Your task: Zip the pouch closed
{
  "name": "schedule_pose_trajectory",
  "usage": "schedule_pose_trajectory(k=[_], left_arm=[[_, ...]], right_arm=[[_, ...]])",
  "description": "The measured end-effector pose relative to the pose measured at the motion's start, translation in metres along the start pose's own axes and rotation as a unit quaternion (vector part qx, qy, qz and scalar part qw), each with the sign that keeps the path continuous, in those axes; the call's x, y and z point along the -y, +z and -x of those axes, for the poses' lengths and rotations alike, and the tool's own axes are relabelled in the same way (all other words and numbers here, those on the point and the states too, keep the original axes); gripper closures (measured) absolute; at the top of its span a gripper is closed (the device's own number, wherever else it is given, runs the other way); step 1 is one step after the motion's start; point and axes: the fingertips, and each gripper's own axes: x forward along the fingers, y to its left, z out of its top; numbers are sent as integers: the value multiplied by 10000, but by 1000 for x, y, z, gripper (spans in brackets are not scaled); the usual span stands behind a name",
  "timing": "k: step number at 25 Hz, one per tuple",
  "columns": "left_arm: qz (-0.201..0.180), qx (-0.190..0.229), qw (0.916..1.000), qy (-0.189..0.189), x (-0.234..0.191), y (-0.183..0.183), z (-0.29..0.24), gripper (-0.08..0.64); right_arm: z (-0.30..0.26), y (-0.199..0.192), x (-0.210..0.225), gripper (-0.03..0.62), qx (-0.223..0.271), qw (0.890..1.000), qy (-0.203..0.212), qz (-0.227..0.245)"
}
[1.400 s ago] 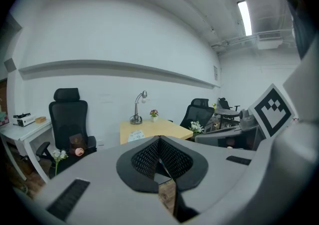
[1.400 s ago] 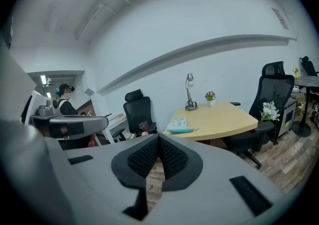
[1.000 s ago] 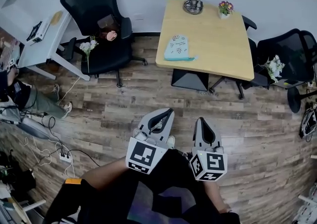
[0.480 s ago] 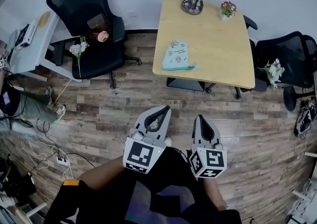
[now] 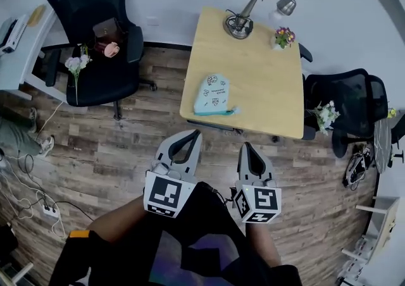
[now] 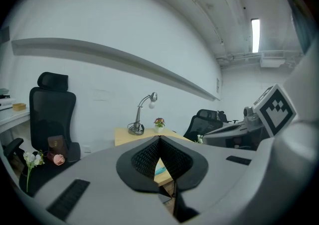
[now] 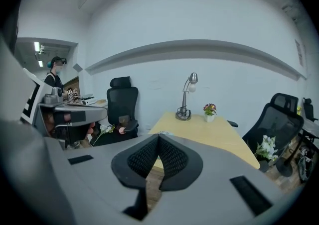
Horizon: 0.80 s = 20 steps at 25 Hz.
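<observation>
A light blue patterned pouch (image 5: 213, 95) lies on the wooden table (image 5: 266, 88), near its front left corner. My left gripper (image 5: 193, 133) and right gripper (image 5: 245, 145) are held side by side above the wood floor, a short way in front of the table, pointing at it. Both are shut with nothing between the pads. In the left gripper view the jaws (image 6: 159, 138) meet at the tip, and a teal bit of the pouch (image 6: 161, 169) shows below them. The right gripper (image 7: 158, 136) points at the table's near corner (image 7: 209, 134).
A desk lamp (image 5: 240, 22) and a small flower pot (image 5: 283, 37) stand at the table's far edge. Black office chairs stand at the left (image 5: 95, 25) and the right (image 5: 342, 107). A white desk (image 5: 16, 38) and floor cables (image 5: 47, 212) are at the left.
Both grippers have moved forward toward the table, still shut. The table and pouch now sit closer and more to the left in the head view.
</observation>
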Motion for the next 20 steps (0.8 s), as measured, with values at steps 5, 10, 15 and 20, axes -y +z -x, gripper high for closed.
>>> schedule_pose_trajectory(k=[5,10,15,20], left_arm=[[54,139,9997,199,-21,10,-8,552],[141,125,9975,675,-45,13,-18,552],[100,67,9935,1135,-52,17,-47,552],[125,-65,9894,1448,-56,15,-78,552]], right_arm=[[-24,13,13,577,-74,9993,32,369],[-61,24,26,575,-123,9959,402,799],[-97,28,48,575,-221,9887,847,1221],[-126,18,66,532,-551,9713,1445,1805]])
